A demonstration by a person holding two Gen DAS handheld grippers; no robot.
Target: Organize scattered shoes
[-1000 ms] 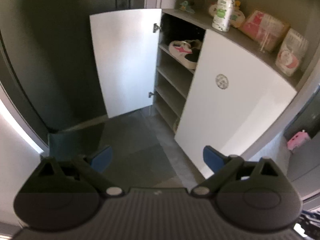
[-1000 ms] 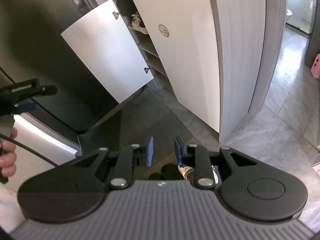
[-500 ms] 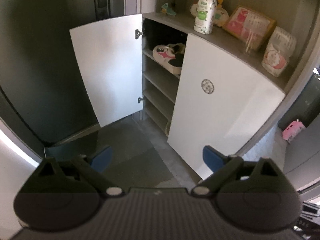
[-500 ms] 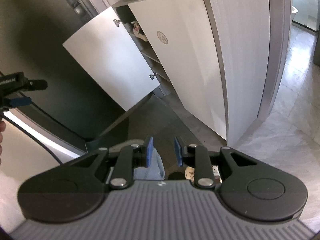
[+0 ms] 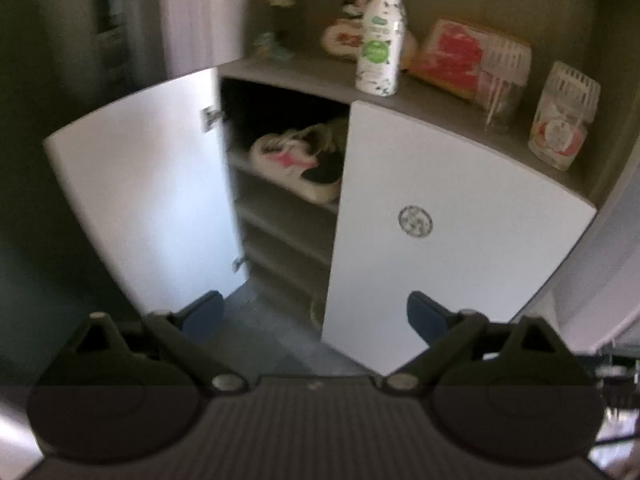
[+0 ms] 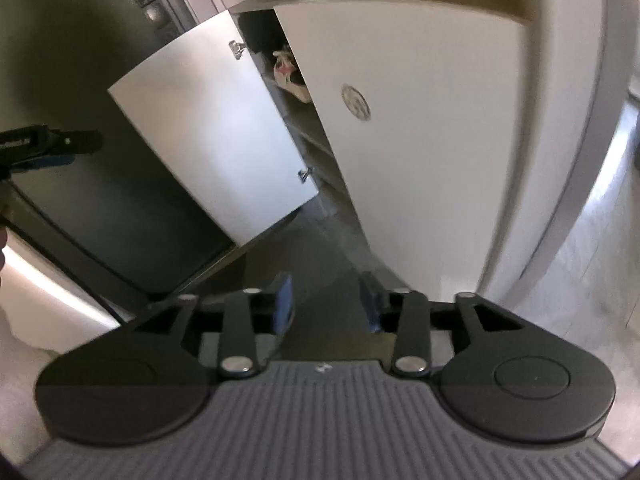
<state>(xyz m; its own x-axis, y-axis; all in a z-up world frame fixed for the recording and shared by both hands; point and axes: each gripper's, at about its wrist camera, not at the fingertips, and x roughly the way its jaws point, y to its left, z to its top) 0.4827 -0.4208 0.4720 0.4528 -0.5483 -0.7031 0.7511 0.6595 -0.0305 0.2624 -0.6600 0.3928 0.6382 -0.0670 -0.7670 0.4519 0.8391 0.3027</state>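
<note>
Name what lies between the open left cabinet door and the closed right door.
In the left wrist view, the open shelves lie between the open door and closed door; a white sneaker sits on the top shelf.

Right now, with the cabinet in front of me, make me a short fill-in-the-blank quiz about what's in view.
1. The left white cabinet door stands ____.
2. The white sneaker with the pink mark lies on the ____ shelf inside.
3. The white bottle with the green cap stands ____ the grey cabinet top.
4. The left gripper has its jaws ____.

Missing words: open; top; on; open
</note>
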